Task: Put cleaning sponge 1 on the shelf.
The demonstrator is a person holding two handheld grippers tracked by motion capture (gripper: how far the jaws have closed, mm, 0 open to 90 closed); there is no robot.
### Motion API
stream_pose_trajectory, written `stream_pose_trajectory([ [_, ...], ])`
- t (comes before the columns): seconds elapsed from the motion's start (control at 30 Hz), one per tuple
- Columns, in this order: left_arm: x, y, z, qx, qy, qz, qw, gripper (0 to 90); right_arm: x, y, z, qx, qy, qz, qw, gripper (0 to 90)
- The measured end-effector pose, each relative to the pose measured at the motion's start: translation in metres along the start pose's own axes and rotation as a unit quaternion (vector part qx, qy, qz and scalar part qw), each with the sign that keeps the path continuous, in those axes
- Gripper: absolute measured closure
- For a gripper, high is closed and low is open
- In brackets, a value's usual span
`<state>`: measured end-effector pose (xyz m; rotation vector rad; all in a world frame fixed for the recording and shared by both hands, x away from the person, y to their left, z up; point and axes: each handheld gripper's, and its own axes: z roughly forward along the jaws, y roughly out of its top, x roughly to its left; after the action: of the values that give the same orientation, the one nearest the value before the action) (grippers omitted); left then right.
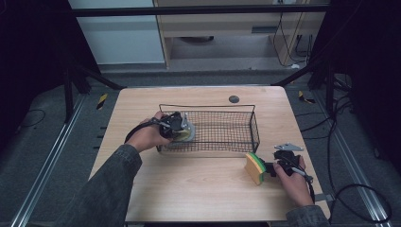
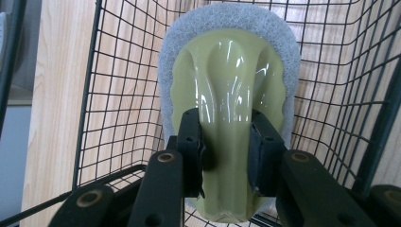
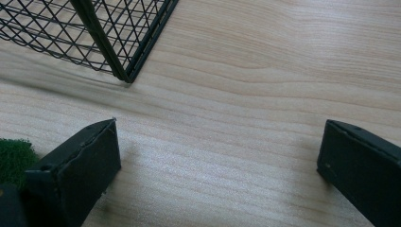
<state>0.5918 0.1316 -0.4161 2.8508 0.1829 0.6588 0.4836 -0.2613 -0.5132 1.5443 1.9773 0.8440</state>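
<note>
A light wooden table (image 1: 198, 189) carries a black wire mesh basket (image 1: 236, 142) set near its middle, with a small dark round disc (image 1: 233, 99) lying on the tabletop beyond the basket's far rim. The person's left hand (image 1: 146, 136) reaches in at the basket's left end, holding the left gripper (image 1: 182, 127) over the rim. Seen from the left gripper view, its two black jaws are closed against the raised central ridge of a glossy pale green plastic scrubber with a grey fibrous pad around its edge (image 2: 230, 90), one jaw pressing each side of the ridge, and the scrubber hangs inside the basket with the mesh wall and floor behind it. In front of the basket's right corner, a yellow sponge with a green scouring layer (image 1: 255, 168) stands on edge on the table. The person's right hand (image 1: 293, 182) holds the right gripper (image 1: 270, 169) just beside that sponge. In the right gripper view, its jaws stand wide apart with bare wood grain between them and nothing gripped; a patch of the green scouring layer shows at the left edge beside one jaw, and the basket's corner lies farther ahead.
</note>
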Motion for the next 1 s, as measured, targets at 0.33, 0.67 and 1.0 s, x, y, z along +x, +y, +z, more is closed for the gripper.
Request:
stream_pose_trajectory([
  [0.33, 0.0017, 0.0004, 0.0006, 0.001, -0.001, -0.008, 1.0000, 69.5, 0.0001, 0.0000, -0.0002, 0.000, 0.001, 0.001, 1.0000, 0.5],
  [0.67, 0.0017, 0.0001, 0.0006, 0.002, -0.005, -0.012, 0.9999, 70.4, 0.0001, 0.0001, -0.0002, 0.000, 0.002, 0.001, 1.0000, 0.4],
  [1.0, 0.0005, 0.0013, -0.0078, -0.018, -0.010, -0.016, 0.9997, 68.5, 0.0000, 0.0000, -0.0002, 0.000, 0.001, 0.001, 1.0000, 0.5],
])
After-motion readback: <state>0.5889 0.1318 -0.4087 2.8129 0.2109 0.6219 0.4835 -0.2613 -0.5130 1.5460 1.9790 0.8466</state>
